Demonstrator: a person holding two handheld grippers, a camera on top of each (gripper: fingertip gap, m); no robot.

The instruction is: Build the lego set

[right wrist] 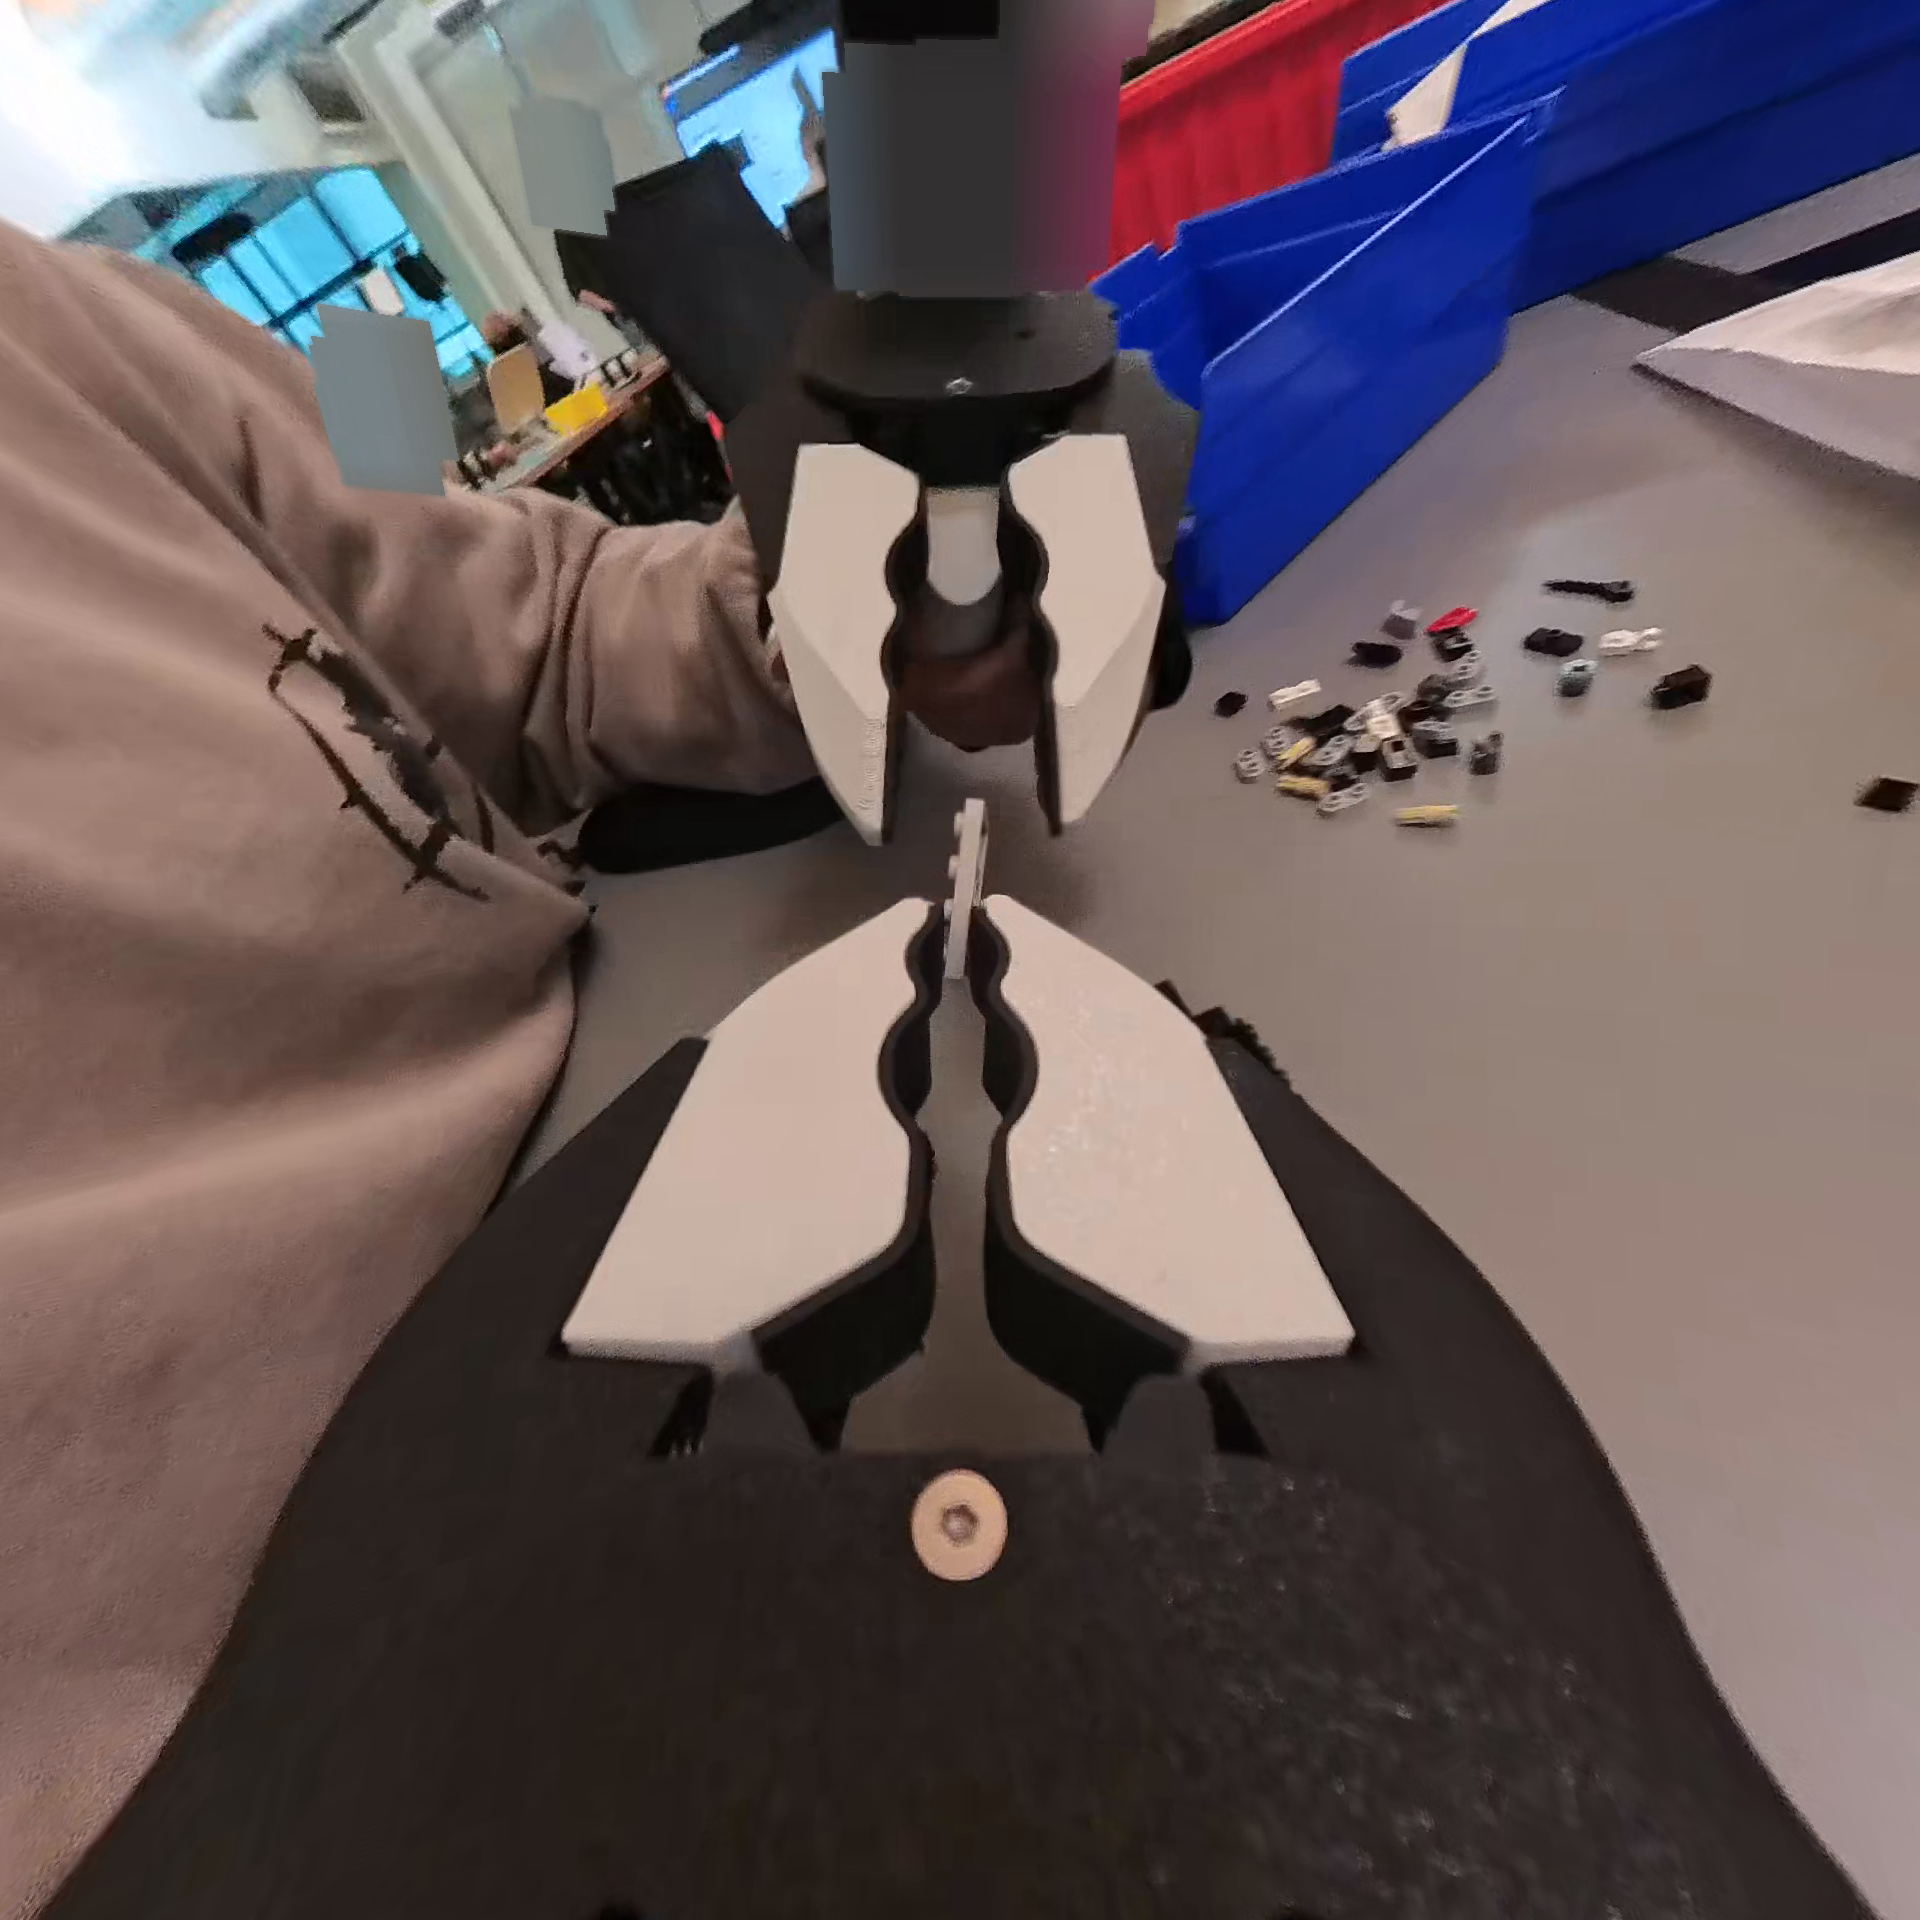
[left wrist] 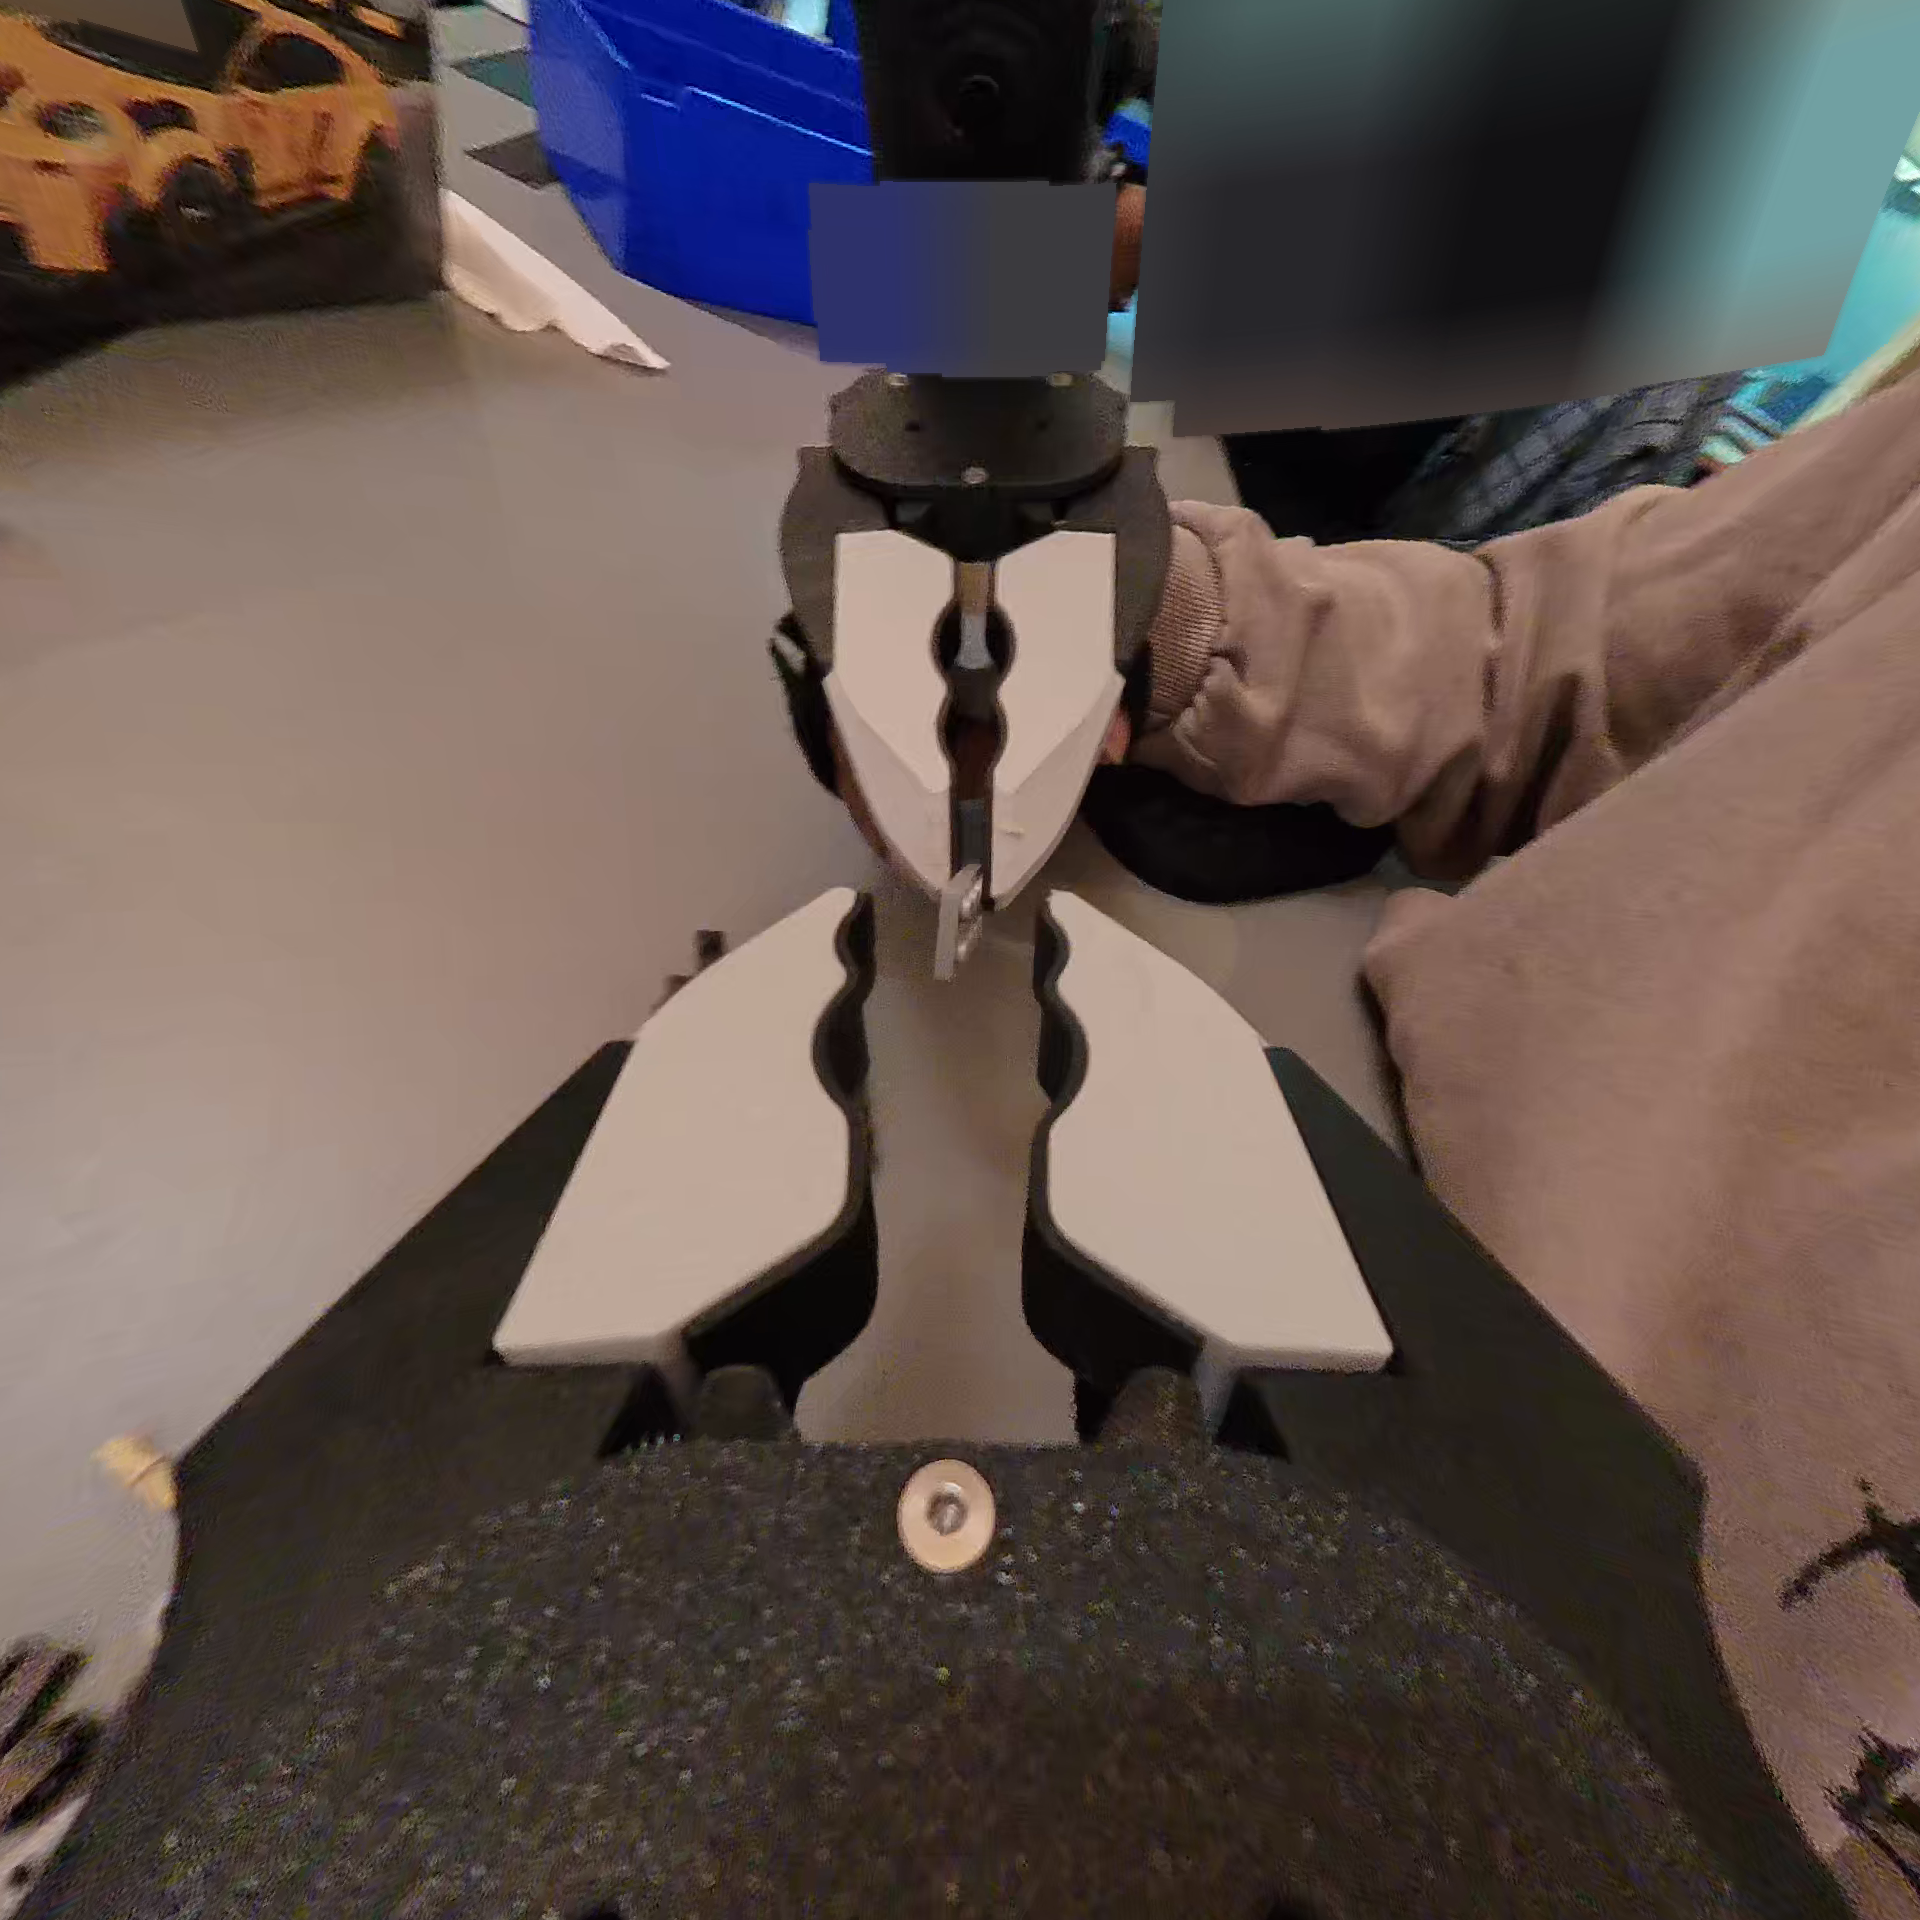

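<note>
A small flat grey lego piece [right wrist: 971, 862] is pinched edge-on in my right gripper [right wrist: 961, 909], which is shut on it. Its free end sticks out toward my left gripper [right wrist: 964, 829], which faces it tip to tip. In the left wrist view, my left gripper [left wrist: 951, 914] is open and empty, its fingertips on either side of the grey piece [left wrist: 958, 930]. The right gripper [left wrist: 964, 883] holds that piece just above the grey table [left wrist: 364, 727]. The piece's free end lies between the left fingertips without touching them.
A pile of small loose lego pieces [right wrist: 1371, 727] lies on the table to the right. Blue bins [right wrist: 1351, 343] stand behind it and also show in the left wrist view [left wrist: 707, 156]. A box with an orange car picture [left wrist: 187, 156] and white paper [left wrist: 540, 281] lie far left. A person's brown sleeves [left wrist: 1558, 727] flank the grippers. The grippers are tip to tip, or close to it.
</note>
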